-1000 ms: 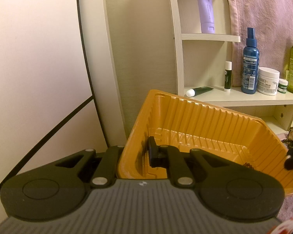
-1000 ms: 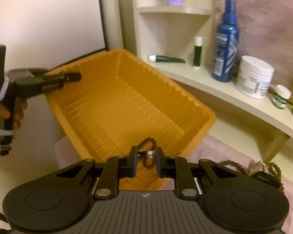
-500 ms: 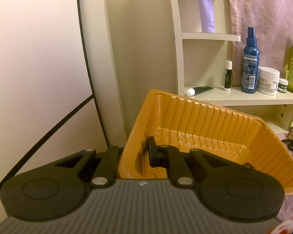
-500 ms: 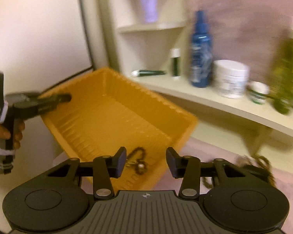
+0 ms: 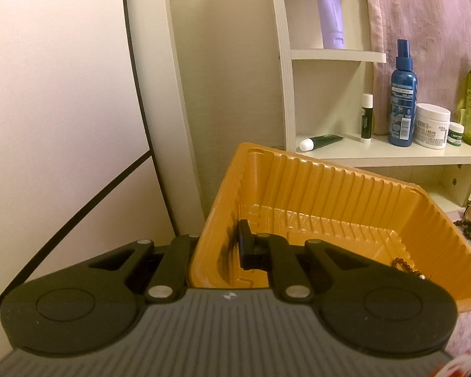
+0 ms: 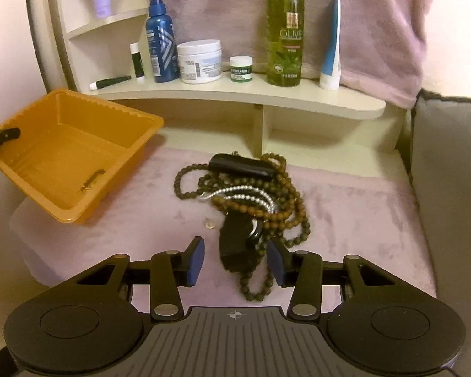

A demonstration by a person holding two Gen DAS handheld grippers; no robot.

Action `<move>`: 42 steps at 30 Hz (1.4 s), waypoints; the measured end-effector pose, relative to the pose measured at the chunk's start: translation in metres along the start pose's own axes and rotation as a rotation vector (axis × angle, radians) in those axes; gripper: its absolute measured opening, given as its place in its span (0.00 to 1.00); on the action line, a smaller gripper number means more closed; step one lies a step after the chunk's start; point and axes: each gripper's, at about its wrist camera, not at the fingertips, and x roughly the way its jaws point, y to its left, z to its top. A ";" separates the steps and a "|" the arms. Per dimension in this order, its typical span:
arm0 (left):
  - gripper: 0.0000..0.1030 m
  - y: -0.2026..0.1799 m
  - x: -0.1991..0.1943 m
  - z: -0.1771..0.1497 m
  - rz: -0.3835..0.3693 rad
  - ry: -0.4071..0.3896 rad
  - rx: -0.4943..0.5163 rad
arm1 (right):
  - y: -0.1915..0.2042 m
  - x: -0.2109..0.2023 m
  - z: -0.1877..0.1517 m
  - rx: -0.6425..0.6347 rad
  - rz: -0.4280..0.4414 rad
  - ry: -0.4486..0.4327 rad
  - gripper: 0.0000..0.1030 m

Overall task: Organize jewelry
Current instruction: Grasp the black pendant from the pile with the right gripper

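Note:
An orange plastic tray (image 5: 345,194) sits tilted, and my left gripper (image 5: 216,245) is shut on its near left wall, one finger inside and one outside. A dark bead bracelet (image 5: 402,264) lies on the tray (image 6: 78,216) floor, also visible as the bracelet (image 6: 92,180) in the right wrist view. My right gripper (image 6: 235,254) hangs open over a tangled jewelry pile (image 6: 251,194) of brown and green bead strings and a silver chain on the pink cloth. A black watch (image 6: 235,245) lies beneath and between its blue pads, untouched. The left gripper's tip (image 6: 3,135) shows at the tray's far rim.
A small stud (image 6: 209,225) lies loose left of the pile. Behind stands a white shelf (image 6: 235,94) with a blue spray bottle (image 6: 160,37), white jar (image 6: 199,61), green bottle (image 6: 285,31) and tubes. A grey cushion (image 6: 449,188) borders the right side.
My right gripper opened, left the bead bracelet in the tray, and swung right from over the tray to over the jewelry pile. The left gripper and tray stayed put.

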 end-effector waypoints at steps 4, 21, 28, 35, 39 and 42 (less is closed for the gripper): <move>0.11 0.000 0.001 0.001 -0.002 0.000 0.007 | 0.008 0.011 0.001 -0.061 -0.010 0.008 0.44; 0.11 0.001 0.000 0.000 -0.007 0.000 0.006 | 0.022 0.038 -0.002 -0.196 -0.071 0.057 0.23; 0.10 0.001 0.000 0.000 -0.008 0.000 0.006 | 0.014 0.020 0.017 -0.095 0.013 0.044 0.22; 0.10 0.001 -0.001 0.000 -0.008 0.000 0.005 | 0.018 0.001 0.038 -0.022 0.124 0.024 0.22; 0.10 0.002 -0.001 0.000 -0.008 0.001 0.004 | 0.030 -0.006 0.053 -0.017 0.181 -0.017 0.22; 0.10 0.002 -0.002 0.000 -0.008 -0.001 0.005 | 0.041 -0.009 0.067 -0.016 0.244 -0.052 0.22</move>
